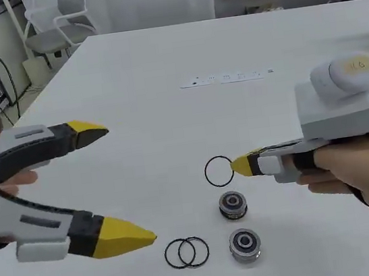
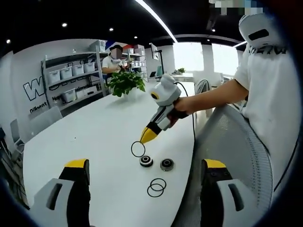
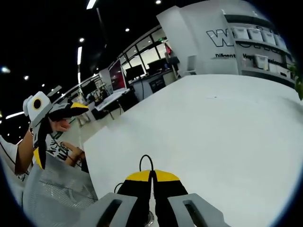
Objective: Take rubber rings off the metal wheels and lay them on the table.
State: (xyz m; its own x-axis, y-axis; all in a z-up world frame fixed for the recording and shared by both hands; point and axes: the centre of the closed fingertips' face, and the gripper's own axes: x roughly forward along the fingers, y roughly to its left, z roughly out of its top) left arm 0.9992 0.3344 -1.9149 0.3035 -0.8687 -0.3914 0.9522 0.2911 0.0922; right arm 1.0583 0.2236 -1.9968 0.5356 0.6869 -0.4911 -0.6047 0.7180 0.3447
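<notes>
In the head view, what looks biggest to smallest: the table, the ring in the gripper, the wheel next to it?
1. The table, by far.
2 and 3. The held ring and the nearest wheel look about equally wide; I can't rank them.

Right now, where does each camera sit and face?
Head view: headset, down at the table; left gripper, right gripper, a hand.
Left gripper view: left gripper, toward the metal wheels and right gripper; own open jaws, a torso.
Right gripper view: right gripper, along the table; own jaws shut on a rubber ring.
All three share that ring.
</notes>
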